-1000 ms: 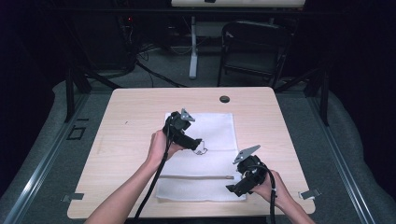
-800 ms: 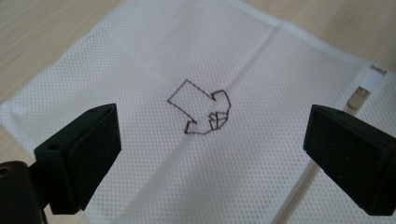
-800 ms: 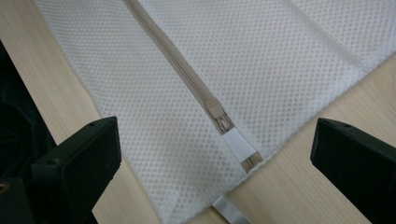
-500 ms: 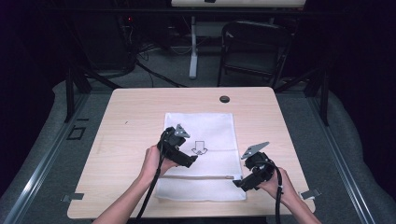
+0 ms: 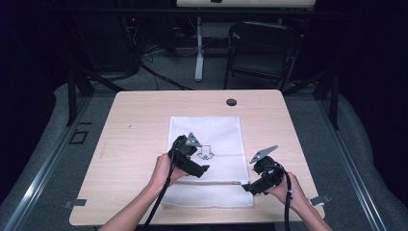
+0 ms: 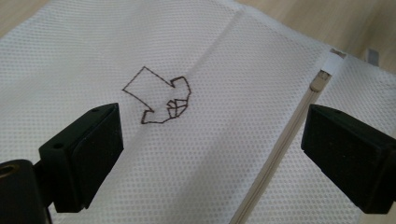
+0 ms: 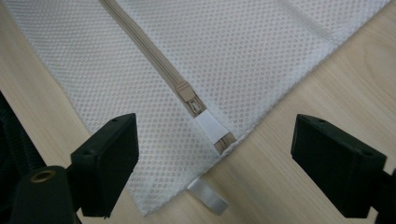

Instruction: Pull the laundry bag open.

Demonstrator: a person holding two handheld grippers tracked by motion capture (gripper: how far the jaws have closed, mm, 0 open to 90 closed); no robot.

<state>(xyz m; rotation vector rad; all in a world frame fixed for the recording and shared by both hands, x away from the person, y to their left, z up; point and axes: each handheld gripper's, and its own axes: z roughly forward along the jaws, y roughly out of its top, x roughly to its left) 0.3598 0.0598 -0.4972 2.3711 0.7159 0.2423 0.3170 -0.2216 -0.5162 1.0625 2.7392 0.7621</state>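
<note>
A white mesh bag [image 5: 207, 130] lies flat on the wooden table [image 5: 134, 144], with a beige zipper [image 5: 211, 183] across its near part. My left gripper [image 5: 203, 168] hovers open low over the bag's middle. In the left gripper view its jaws [image 6: 210, 158] frame a stitched arrow emblem [image 6: 161, 100], with the zipper [image 6: 280, 154] beside it. My right gripper [image 5: 248, 187] is open at the bag's right edge. Its jaws [image 7: 229, 168] have just been closing a little. The zipper pull [image 7: 189, 95] and a white tab [image 7: 208, 125] lie between them, untouched.
A small black round cap [image 5: 231, 102] sits in the table near the far edge. A folding chair [image 5: 262, 48] and a white stand [image 5: 198, 48] are on the floor beyond. A white label [image 7: 208, 198] pokes out under the bag's corner.
My left gripper has come back across the bag toward the near edge and sunk lower. The right gripper has stayed at the bag's right edge.
</note>
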